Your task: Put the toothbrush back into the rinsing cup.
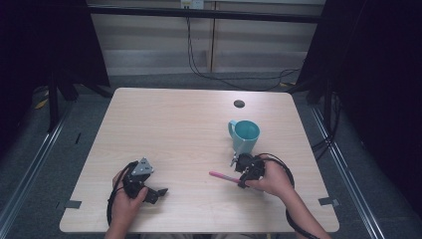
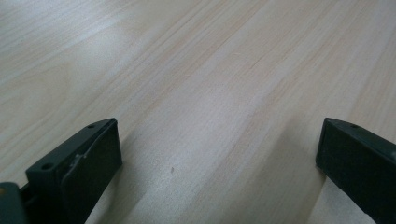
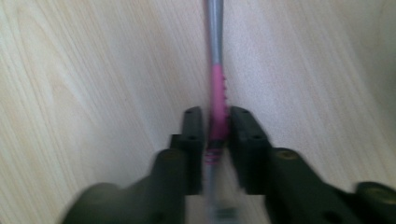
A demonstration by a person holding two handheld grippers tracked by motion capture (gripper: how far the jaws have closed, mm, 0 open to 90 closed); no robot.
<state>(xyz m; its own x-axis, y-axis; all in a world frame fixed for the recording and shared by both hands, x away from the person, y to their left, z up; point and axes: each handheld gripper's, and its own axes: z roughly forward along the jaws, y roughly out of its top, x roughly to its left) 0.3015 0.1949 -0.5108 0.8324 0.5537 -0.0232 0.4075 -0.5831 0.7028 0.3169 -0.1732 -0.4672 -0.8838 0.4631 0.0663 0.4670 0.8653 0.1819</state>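
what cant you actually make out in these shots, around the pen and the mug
- Pen: right gripper view is motion-blurred; its tip runs off the top edge, and its rear end blurs out between the right hand-held gripper jaws.
- Pen in the high view: too small to tell cap from tip; the gripper covers its rear.
- Mug: the high view shows a teal interior, but contents cannot be judged.
- Left hand-held gripper: jaws cut off by the frame's edges.

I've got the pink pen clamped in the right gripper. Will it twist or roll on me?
The pen looks thin and round, so it would probably roll if released on the table. The right gripper clamps only its pink section, so the long grey end may pivot. It seems stiff and light.
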